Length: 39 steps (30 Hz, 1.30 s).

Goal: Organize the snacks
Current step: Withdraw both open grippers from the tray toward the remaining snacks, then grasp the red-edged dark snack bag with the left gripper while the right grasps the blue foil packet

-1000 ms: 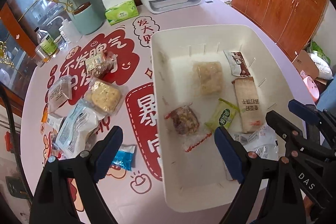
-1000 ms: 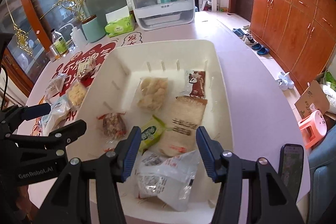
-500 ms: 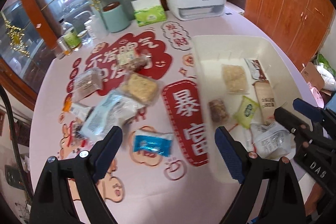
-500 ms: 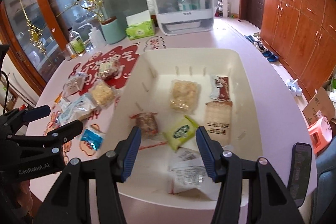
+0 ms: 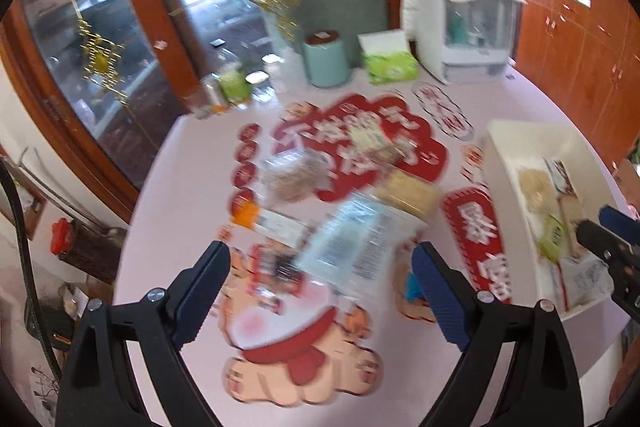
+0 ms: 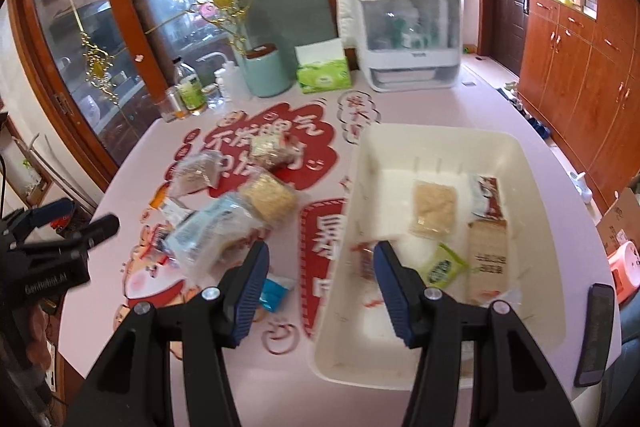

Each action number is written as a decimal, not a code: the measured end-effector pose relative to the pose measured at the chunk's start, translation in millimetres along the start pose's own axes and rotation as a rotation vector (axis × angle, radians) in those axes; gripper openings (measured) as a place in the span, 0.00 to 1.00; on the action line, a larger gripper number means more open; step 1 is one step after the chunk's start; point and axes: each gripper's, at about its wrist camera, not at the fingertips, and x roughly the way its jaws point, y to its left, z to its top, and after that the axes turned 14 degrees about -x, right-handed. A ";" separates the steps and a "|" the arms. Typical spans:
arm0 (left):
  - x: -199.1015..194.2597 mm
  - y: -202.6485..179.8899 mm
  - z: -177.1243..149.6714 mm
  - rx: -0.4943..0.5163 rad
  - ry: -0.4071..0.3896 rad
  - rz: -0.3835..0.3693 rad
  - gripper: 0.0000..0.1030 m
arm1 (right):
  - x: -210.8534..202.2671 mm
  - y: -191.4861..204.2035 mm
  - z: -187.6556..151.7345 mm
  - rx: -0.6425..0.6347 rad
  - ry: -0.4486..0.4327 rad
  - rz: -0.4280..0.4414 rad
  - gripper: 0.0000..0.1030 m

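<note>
On the left of the pink tabletop (image 6: 460, 99) the loose snacks lie in a cluster over the red lettering: a pale grainy packet (image 6: 198, 173) farthest left, an orange-ended wrapper (image 5: 272, 223) below it, then the large clear bag (image 5: 356, 247), a yellow crumbly pack (image 6: 270, 201) touching its upper end, and a small blue packet (image 6: 274, 291) nearest the bin. The left gripper (image 5: 320, 291) hangs above this cluster, empty, its blue pads spread wide; the clear bag lies just ahead of it, between the lines of the two fingers, its long axis running diagonally from lower left to upper right. That slant likely means the wrist must turn so the pads close across the bag's short side. Further right, the right gripper (image 6: 320, 291) is also spread and empty, straddling the bin's near left wall, with the blue packet just beside its left pad. The white bin (image 6: 440, 133) on the right already holds several snacks. The left gripper is better placed for the clear bag.
</note>
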 end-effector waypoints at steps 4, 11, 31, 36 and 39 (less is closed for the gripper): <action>-0.4 38.3 17.5 0.003 -0.049 0.024 0.94 | 3.4 30.0 11.2 -0.042 -0.012 0.006 0.58; 39.1 81.9 20.4 0.130 0.031 -0.009 0.94 | 47.5 76.4 10.1 -0.114 0.067 0.093 0.59; 213.0 55.2 -39.9 0.770 0.404 -0.305 0.94 | 179.6 100.5 -44.6 -0.247 0.378 0.063 0.59; 231.5 52.4 -40.5 0.795 0.442 -0.326 0.94 | 188.6 101.5 -43.8 -0.269 0.386 0.060 0.59; 245.7 49.9 -38.4 0.792 0.471 -0.326 0.93 | 191.5 100.1 -42.6 -0.268 0.385 0.069 0.59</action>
